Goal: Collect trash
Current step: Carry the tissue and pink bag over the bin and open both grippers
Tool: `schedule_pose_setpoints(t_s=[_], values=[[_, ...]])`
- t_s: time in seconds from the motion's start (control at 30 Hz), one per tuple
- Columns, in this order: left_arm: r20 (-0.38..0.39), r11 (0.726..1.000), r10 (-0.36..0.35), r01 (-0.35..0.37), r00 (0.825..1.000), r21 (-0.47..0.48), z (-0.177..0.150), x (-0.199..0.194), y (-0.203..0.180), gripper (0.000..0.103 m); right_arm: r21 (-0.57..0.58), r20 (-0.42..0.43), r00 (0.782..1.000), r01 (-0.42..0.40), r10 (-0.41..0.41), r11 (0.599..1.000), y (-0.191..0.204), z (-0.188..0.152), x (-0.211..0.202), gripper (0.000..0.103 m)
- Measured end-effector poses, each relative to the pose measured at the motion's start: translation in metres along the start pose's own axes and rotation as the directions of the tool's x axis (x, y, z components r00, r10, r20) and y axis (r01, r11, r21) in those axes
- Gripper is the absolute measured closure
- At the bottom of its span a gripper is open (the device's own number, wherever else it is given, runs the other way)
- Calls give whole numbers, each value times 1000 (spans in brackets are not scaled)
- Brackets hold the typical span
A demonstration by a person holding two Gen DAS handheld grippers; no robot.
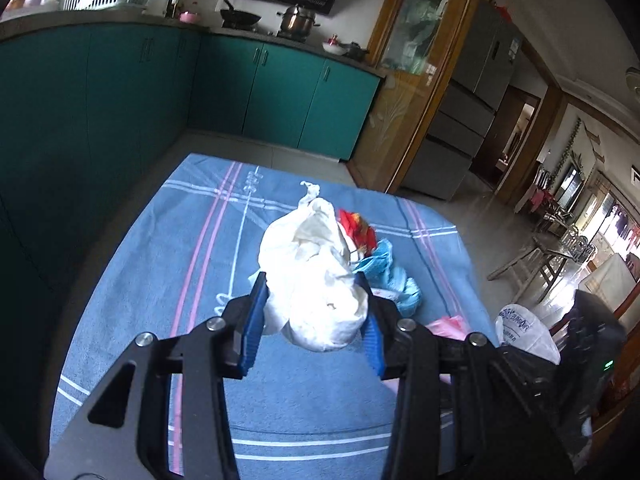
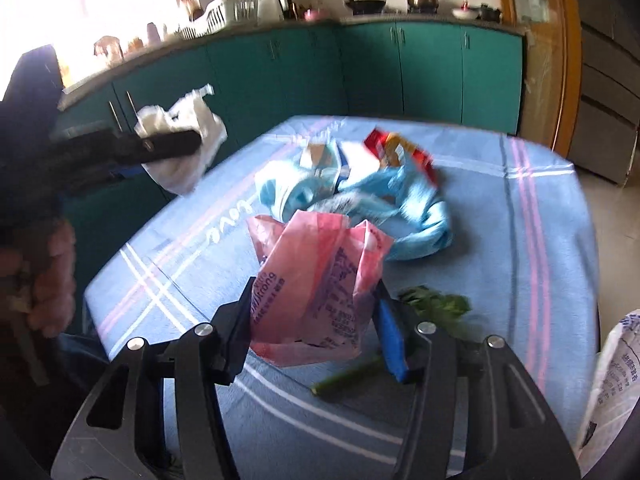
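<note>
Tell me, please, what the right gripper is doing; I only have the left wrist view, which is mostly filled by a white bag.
Observer: The right gripper is shut on a pink bag with purple print.
Operator: Does any trash lie near it?
Observer: Yes, a green stalk and some leaves lie on the cloth beside its right finger.
Operator: Is my white bag off the table?
Observer: Yes, the left gripper holds the white bag in the air, by the table's left edge.
</note>
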State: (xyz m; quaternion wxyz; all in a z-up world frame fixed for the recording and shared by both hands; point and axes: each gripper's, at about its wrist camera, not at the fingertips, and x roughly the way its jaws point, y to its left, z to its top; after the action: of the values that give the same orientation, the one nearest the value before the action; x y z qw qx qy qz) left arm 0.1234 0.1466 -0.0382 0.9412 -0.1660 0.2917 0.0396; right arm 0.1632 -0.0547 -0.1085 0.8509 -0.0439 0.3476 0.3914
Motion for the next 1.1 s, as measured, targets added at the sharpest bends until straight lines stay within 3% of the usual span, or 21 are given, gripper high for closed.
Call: schedule_pose_setpoints(t_s=[0.1, 0.2, 0.3, 0.43, 0.5, 0.57, 0.63, 0.67, 0.7, 0.77, 0.83, 0.9, 0.93, 0.97, 1.03, 1.1], values=[[8, 999, -32, 32, 999, 2, -1, -1, -9, 60, 42, 87, 996, -14, 10, 999, -18, 1, -33, 49], [1, 998, -66, 66, 998, 22, -3, 3, -25, 60, 97, 173, 984, 16, -33, 995, -42, -1, -71, 49], [-28, 993, -84, 86, 996, 77, -11, 11, -52, 60, 163, 230, 964, 97, -133, 982, -74, -10, -109, 49], [-82, 977, -116, 128, 990, 168, -20, 28, -104, 60, 274, 244, 930, 205, -274, 940, -121, -33, -152, 49], [-120, 965, -148, 170, 982, 200, -22, 39, -130, 59, 345, 231, 902, 274, -364, 898, -146, -47, -171, 49], [-181, 940, -201, 242, 963, 240, -28, 48, -164, 59, 402, 186, 848, 395, -496, 826, -169, -58, -184, 49], [-291, 903, -286, 358, 913, 236, -38, 61, -198, 58, 448, 124, 787, 498, -604, 742, -188, -67, -196, 49], [-384, 872, -345, 444, 856, 206, -45, 73, -221, 58, 468, 103, 773, 518, -626, 716, -195, -72, -200, 49], [-446, 847, -380, 499, 810, 184, -51, 82, -240, 58, 490, 83, 762, 530, -642, 692, -200, -78, -202, 49], [-523, 808, -397, 558, 754, 191, -65, 98, -277, 58, 534, 52, 750, 537, -660, 653, -214, -89, -209, 49], [-560, 780, -393, 587, 730, 218, -78, 106, -301, 56, 562, 34, 744, 538, -667, 629, -223, -98, -216, 49], [-599, 748, -393, 621, 698, 234, -90, 114, -320, 43, 582, 26, 746, 530, -666, 617, -230, -105, -220, 49], [-613, 729, -397, 641, 683, 241, -96, 114, -328, 30, 585, 26, 747, 527, -664, 616, -231, -106, -221, 49], [-609, 720, -397, 644, 686, 256, -98, 112, -331, 22, 587, 23, 750, 525, -661, 616, -233, -108, -221, 49], [-586, 715, -380, 629, 716, 305, -97, 108, -330, 20, 585, 14, 755, 526, -656, 617, -237, -109, -218, 46], [-526, 719, -345, 579, 778, 384, -89, 103, -325, 16, 583, 11, 759, 524, -651, 621, -236, -108, -218, 42]])
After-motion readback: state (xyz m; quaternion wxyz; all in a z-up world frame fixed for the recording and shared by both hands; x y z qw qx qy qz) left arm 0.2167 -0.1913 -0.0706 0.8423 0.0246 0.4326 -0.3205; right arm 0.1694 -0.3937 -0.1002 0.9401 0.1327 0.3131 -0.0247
